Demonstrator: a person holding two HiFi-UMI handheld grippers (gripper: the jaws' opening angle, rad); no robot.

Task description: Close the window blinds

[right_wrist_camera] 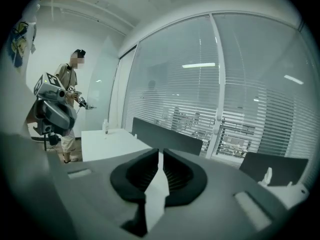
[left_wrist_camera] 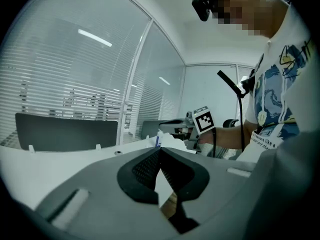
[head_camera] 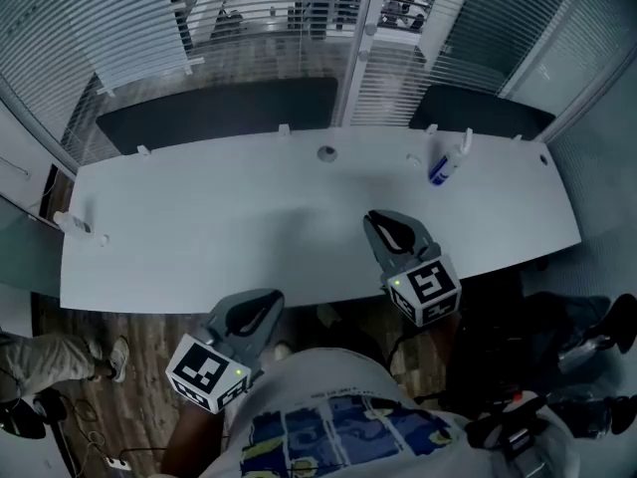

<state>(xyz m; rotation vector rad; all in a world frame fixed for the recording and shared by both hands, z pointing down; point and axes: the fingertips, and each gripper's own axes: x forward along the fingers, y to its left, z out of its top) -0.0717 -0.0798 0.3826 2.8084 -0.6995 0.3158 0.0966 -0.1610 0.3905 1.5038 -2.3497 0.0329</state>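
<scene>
By the white desk [head_camera: 199, 227], left gripper [left_wrist_camera: 160, 150] fingers tight together, empty; right gripper [right_wrist_camera: 160, 153] fingers a slit apart, empty

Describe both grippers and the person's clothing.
Both the left gripper and right gripper have grey moulded bodies with black ribbed pads, each carrying a white cube with black square markers and a green light. The person wears a white T-shirt with a blue-and-yellow print.

White desk [head_camera: 249, 237], grey slatted blinds [head_camera: 100, 28], blk panels [head_camera: 219, 108], blue btl [head_camera: 443, 165].
</scene>
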